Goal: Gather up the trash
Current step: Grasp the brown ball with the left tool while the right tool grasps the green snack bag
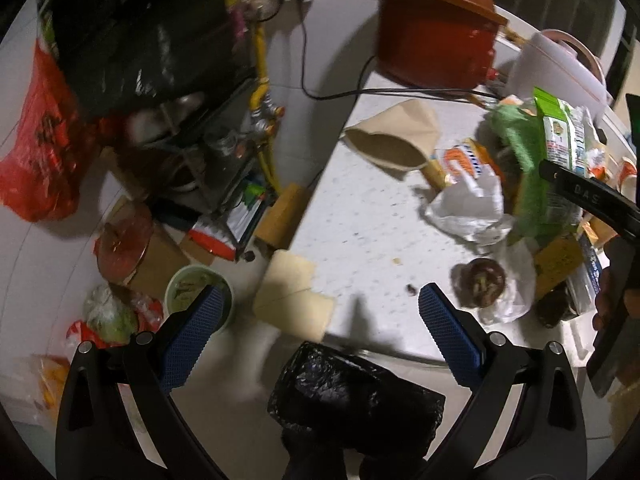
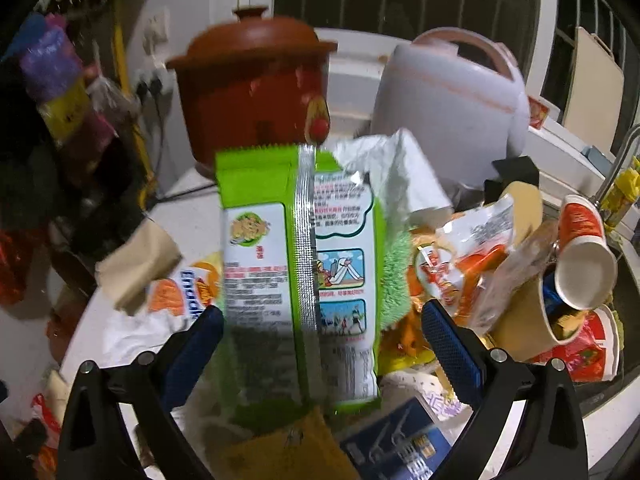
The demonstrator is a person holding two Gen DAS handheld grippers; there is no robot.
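Left wrist view, tool: the left tool has its blue pads wide apart, with nothing between them; a black plastic bag sits low at the near edge of the view.
Left wrist view, writing: "D.A.S" shows on the black arm of the right tool at the right edge.
Left wrist view, trash: a brown paper bag, a white crumpled wrapper and a dark round fruit on clear plastic lie on the counter.
Left wrist view, surface: white speckled counter with bare room in its middle; its left edge drops to a floor crowded with a bowl, a red bag and boxes.
Left wrist view, room: a red-brown lidded pot and a white cooker stand at the back, with a black cord across the counter.

Right wrist view, tool: the right tool has its pads apart, with a green snack packet upright between them; whether the pads press on it I cannot tell.
Right wrist view, writing: Chinese print on the packet is too blurred to read; "Enudi"-like blue letters show on an orange-and-white wrapper.
Right wrist view, trash: paper cups and orange wrappers are heaped to the right.
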